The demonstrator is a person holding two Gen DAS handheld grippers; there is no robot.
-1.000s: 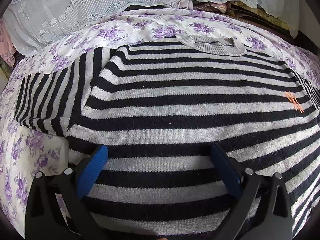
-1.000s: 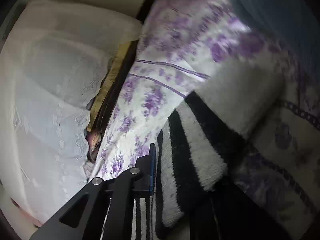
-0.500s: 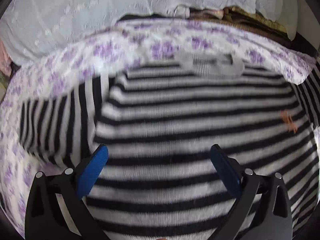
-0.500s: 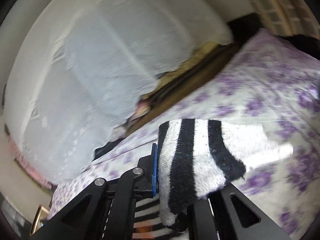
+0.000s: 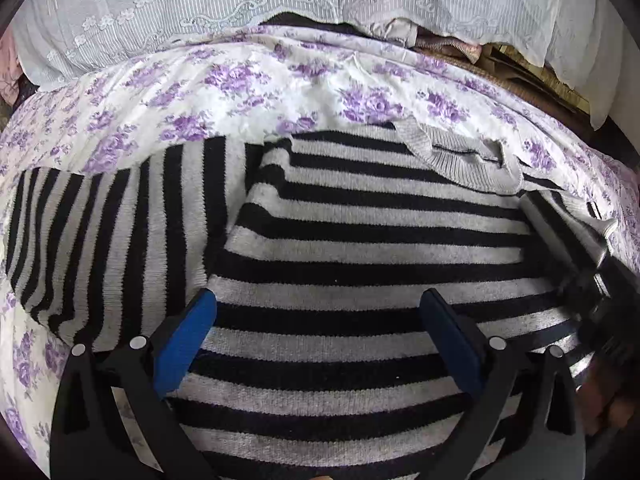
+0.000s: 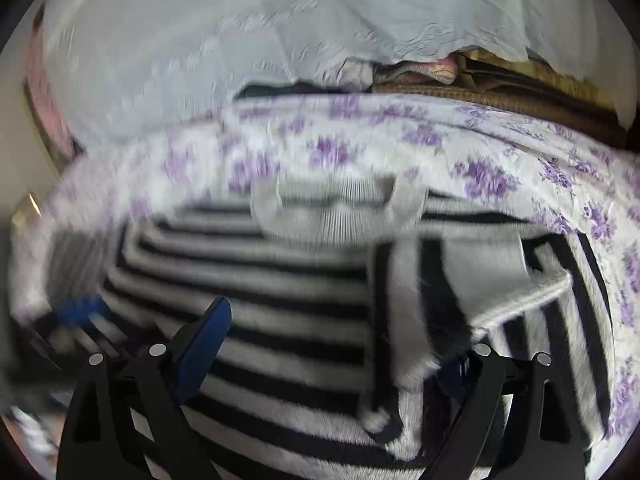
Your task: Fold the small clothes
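Your striped sweater (image 5: 360,264) lies flat on the floral bed sheet (image 5: 280,80), its right sleeve (image 6: 404,320) folded across the body. Left tongs (image 5: 320,324) hover spread above it; right tongs (image 6: 332,344) are opening, gripping nothing.

The left pair of black plastic tongs (image 5: 318,330) has two angular, strut-like arms with triangular cut-outs, each tipped by a flat bright-blue pad. Round silver pivot screws sit two to an arm. The right pair of black tongs (image 6: 334,350) is built alike: matching black frames, silver screw heads and blue pads, its right pad half hidden and blurred.
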